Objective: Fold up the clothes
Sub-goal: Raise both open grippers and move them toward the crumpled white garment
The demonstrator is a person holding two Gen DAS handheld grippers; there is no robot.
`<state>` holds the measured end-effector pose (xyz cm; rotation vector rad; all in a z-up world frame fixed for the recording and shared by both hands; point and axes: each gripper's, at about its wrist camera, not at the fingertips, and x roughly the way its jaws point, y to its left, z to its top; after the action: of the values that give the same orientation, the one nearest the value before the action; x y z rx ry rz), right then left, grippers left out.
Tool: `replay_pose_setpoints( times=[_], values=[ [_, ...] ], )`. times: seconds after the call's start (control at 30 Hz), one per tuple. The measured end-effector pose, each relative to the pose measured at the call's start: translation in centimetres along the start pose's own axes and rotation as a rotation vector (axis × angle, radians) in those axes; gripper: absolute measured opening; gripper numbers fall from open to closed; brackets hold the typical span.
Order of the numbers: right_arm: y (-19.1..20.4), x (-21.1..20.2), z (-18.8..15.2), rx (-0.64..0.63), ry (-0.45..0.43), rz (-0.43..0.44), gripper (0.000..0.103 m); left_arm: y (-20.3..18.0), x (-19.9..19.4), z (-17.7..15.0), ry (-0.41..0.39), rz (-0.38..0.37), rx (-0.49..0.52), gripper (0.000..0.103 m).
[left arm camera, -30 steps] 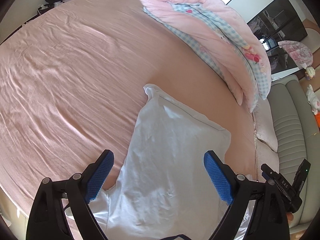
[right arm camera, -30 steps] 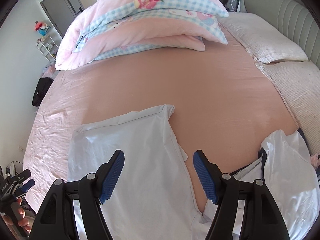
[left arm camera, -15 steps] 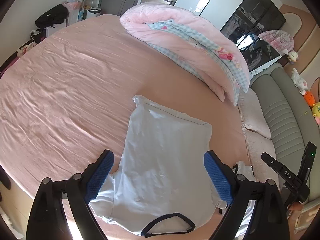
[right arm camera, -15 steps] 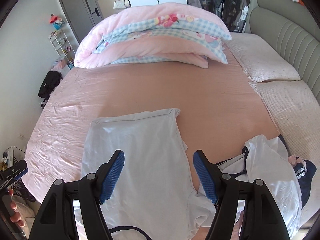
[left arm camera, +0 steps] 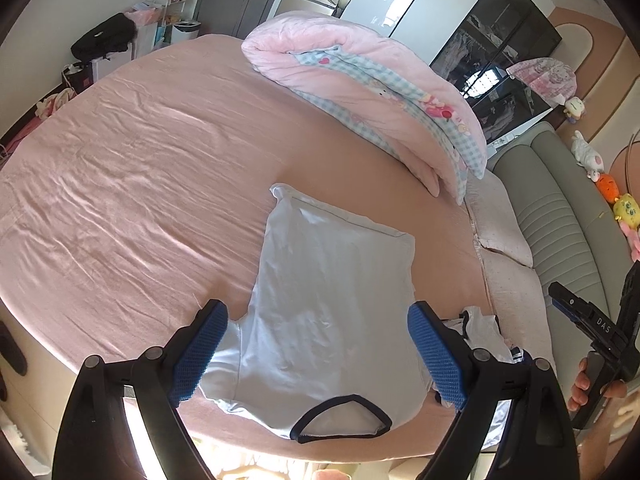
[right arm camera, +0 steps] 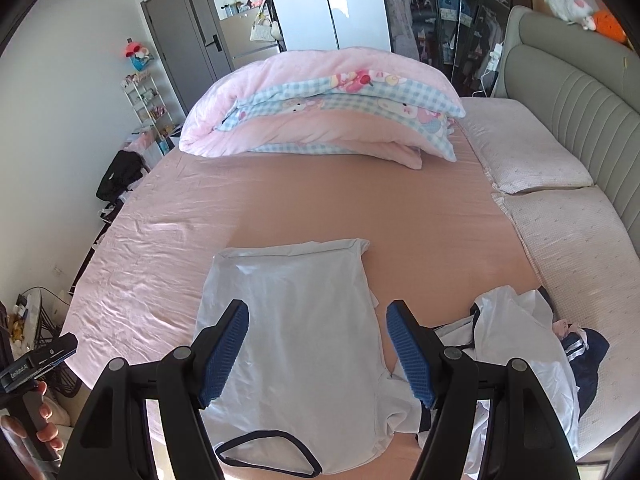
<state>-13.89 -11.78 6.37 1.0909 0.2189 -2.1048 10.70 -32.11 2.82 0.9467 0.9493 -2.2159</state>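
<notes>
The pale blue T-shirt [left arm camera: 328, 312] lies flat on the pink bed [left arm camera: 132, 184], navy collar at the near edge. Left gripper [left arm camera: 316, 344] and right gripper [right arm camera: 316, 344] hover above it, jaws spread, holding nothing. Crumpled clothes [right arm camera: 516, 344] lie beside the shirt.

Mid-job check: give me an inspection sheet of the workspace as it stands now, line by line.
Surface: pink bed sheet, wrinkled toward its left side.
Job's things: pale blue T-shirt with navy collar spread flat; heap of white and navy clothes on its right.
Clutter: rolled pink and blue-checked duvet; two pale pillows.
Grippers: left gripper and right gripper open, holding nothing, above the shirt.
Cables: white charging lead by the headboard.
Surroundings: grey padded headboard, wardrobe, shelf rack, black bag.
</notes>
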Motion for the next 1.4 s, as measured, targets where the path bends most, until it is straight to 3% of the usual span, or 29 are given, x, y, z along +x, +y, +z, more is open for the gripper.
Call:
replay_pose_setpoints(
  times=[0.17,0.3,0.7,0.93,1.13,1.23,1.4],
  values=[
    [0.2,1.0,-0.8,-0.070,0.024,-0.014,0.071,-0.1,1.5,-0.7,0.030,0.017,0.014,0.092],
    [-0.4,2.9,-2.8,-0.056,0.054,0.023,0.072,-0.3,3.6,-1.2,0.075,0.041,0.028,0.092],
    [0.6,11.0,-9.6,-0.179,0.245,0.120,0.072,-1.3,10.9,-5.3,0.249,0.032,0.261,0.092],
    [2.2,13.8,-10.7,-0.283,0.277,0.136,0.072,-2.1,14.0,-8.0,0.373,-0.089,0.262,0.092],
    [2.0,14.5,-11.4,-0.263,0.309,0.190,0.072,-3.1,15.0,-9.6,0.446,-0.154,0.269,0.092],
    [1.6,14.6,-11.9,-0.256,0.337,0.200,0.072,-3.7,15.0,-10.1,0.461,-0.161,0.284,0.092],
    [1.6,14.4,-12.7,-0.326,0.278,0.145,0.072,-4.9,13.8,-10.7,0.342,-0.143,0.369,0.092]
  ],
)
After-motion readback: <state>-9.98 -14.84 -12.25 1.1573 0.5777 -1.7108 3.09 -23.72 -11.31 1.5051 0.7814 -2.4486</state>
